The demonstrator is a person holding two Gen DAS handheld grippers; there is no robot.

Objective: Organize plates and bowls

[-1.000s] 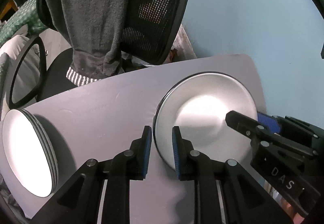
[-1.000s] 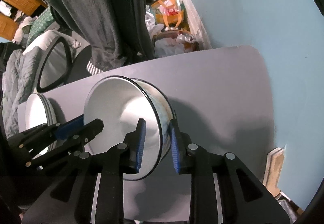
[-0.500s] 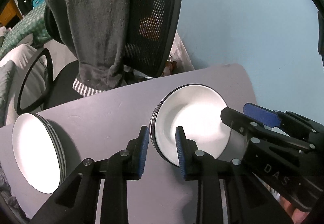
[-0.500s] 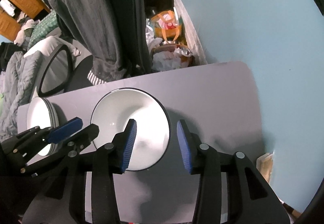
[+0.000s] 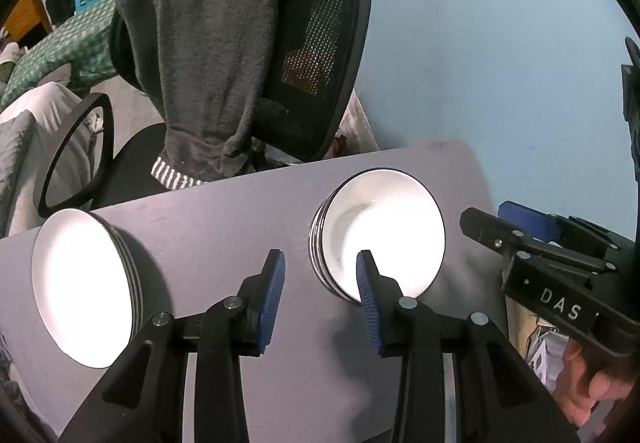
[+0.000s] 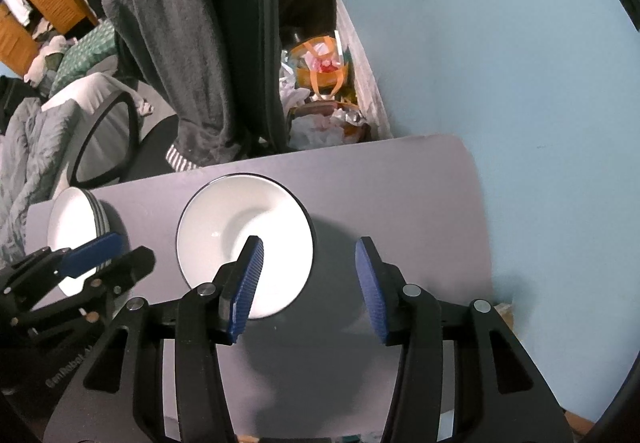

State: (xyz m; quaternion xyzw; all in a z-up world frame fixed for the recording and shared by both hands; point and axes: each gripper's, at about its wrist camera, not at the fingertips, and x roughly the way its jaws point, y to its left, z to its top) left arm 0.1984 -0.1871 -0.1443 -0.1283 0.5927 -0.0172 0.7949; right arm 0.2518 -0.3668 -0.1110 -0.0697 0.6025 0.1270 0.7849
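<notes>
Both tongs are hovering spread and empty over the table (image 6: pixel 400 203): the bowl stack (image 5: pixel 376 239) is sitting just ahead-left of the right tongs (image 6: pixel 308 283), the plate stack (image 5: pixel 84 283) well left, nearer the left tongs (image 5: pixel 320 299).

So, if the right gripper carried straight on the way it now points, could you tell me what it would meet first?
Probably the bare grey tabletop, just right of the stack of white black-rimmed bowls. The open right gripper frames that gap; its left finger overlaps the stack's edge, though depth is unclear.
</notes>
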